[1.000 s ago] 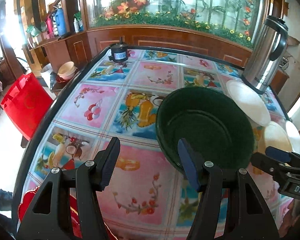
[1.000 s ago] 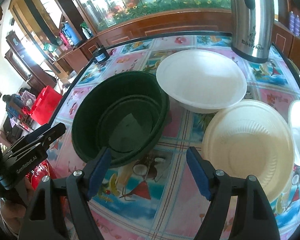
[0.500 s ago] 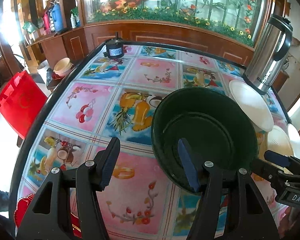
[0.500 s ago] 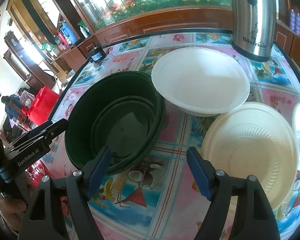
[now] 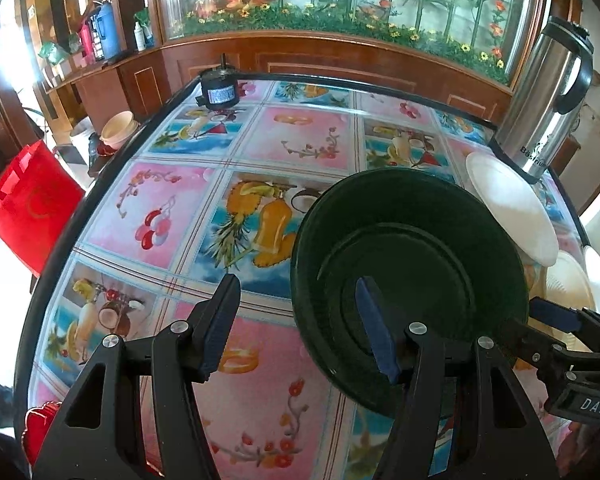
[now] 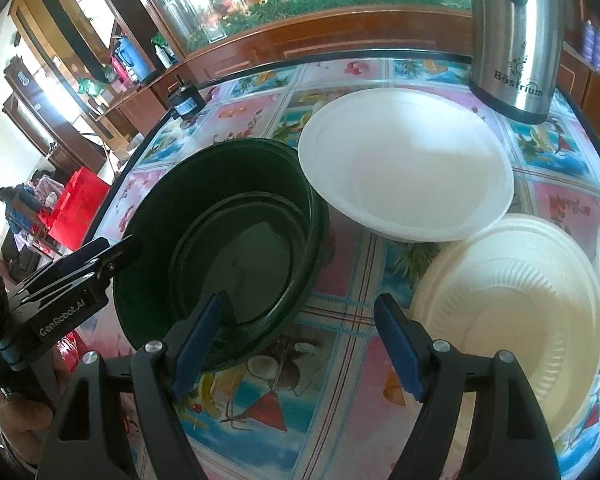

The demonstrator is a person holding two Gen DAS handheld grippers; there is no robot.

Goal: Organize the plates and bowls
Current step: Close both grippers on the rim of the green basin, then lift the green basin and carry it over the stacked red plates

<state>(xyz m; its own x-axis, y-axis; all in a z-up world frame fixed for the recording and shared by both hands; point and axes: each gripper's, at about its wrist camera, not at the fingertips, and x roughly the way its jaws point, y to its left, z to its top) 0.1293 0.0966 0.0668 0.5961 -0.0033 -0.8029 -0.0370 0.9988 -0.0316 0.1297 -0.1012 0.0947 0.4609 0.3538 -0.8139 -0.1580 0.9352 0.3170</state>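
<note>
Green and deep, the bowl (image 5: 412,280) sat on the glass-topped table (image 5: 188,216) at the lower right of the left wrist view. Its near rim appeared to pass between the spread fingers of the left gripper (image 5: 300,326), the right-hand finger over the bowl's inside and the other outside over the cloth pattern. That gripper was released and gripped nothing. In the right wrist view the bowl (image 6: 220,240) filled the centre left, and the right gripper (image 6: 300,344), likewise spread wide and empty, had its left-hand finger over the bowl's near rim and its other finger over the table, between the bowl and the cream plate (image 6: 512,300) at lower right. A white plate (image 6: 408,168) stood just beyond the bowl, its edge close to the green rim. Both grippers straddled the bowl's near edge, so either seemed placed to clamp it; the left looked slightly further in.
</note>
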